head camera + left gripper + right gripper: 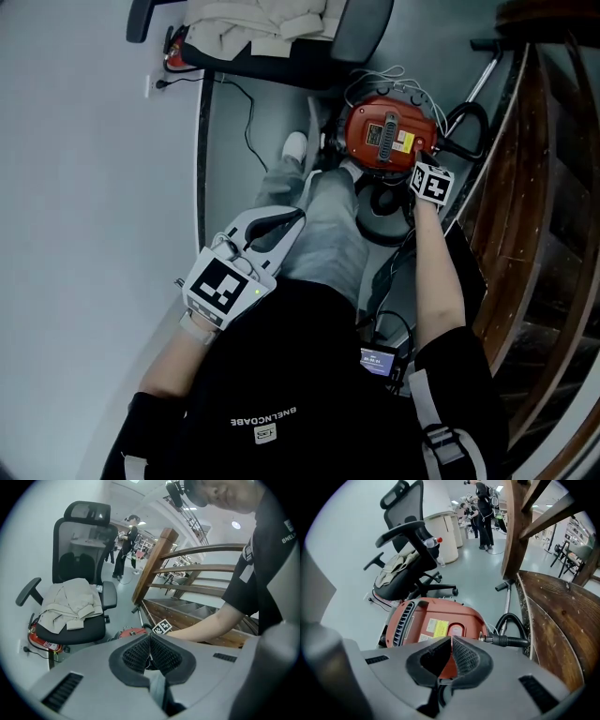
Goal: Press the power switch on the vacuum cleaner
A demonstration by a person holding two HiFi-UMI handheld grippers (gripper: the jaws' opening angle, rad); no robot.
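A red canister vacuum cleaner (386,134) lies on the grey floor ahead of the person's feet. In the right gripper view its red body (433,618) fills the middle, with a yellow label and an oval red button (455,630) just beyond the jaw tips. My right gripper (419,161) is shut and empty, its tips right over the vacuum's near right edge; I cannot tell whether they touch it. My left gripper (296,218) is held back over the person's leg, shut on nothing. The left gripper view shows the vacuum (131,632) only as a sliver.
An office chair (281,42) with a beige garment stands behind the vacuum. The black hose (513,641) and metal wand (478,82) run off to the right. A wooden stair railing (539,197) closes the right side. The person's shoe (295,145) is left of the vacuum.
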